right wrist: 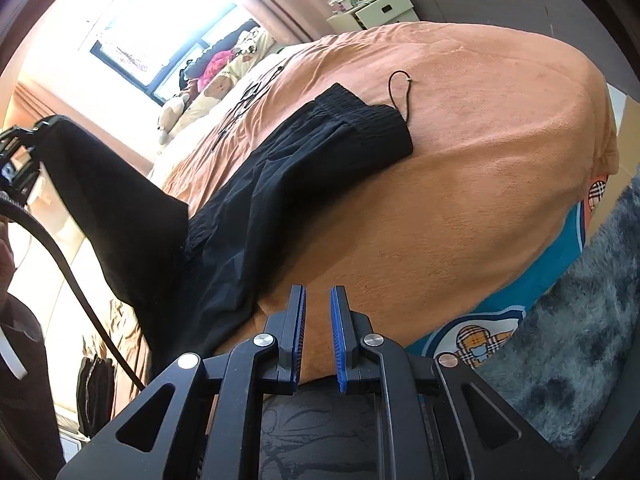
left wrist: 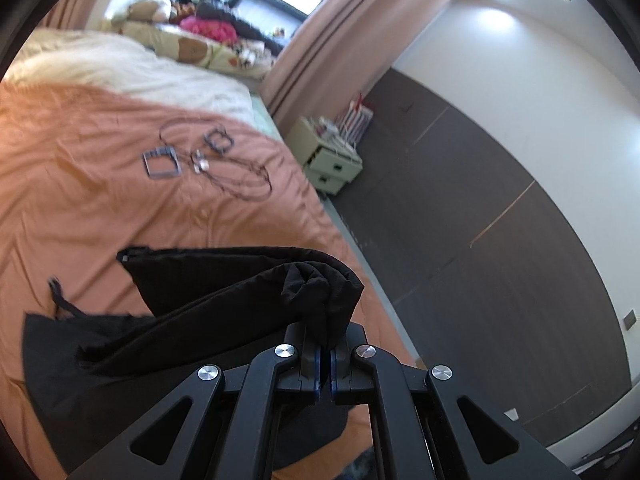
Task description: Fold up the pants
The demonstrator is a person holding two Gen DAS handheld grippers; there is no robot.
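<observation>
Black pants (right wrist: pixel 280 168) lie across the orange bedspread (right wrist: pixel 460 184), waistband and drawstring (right wrist: pixel 402 94) toward the far side. My left gripper (left wrist: pixel 325 354) is shut on a bunched fold of the pants (left wrist: pixel 312 288) and holds the leg end lifted above the bed. In the right wrist view that lifted leg (right wrist: pixel 112 200) hangs from the left gripper (right wrist: pixel 16 152) at the far left. My right gripper (right wrist: pixel 318 304) is open and empty, low over bare bedspread just right of the pants.
Dark cables and square frames (left wrist: pixel 200 160) lie on the bedspread farther up. Stuffed toys and pillows (left wrist: pixel 188 40) sit by the window. A white drawer unit (left wrist: pixel 332 156) stands beside the bed. A grey furry rug (right wrist: pixel 580 320) lies below the bed edge.
</observation>
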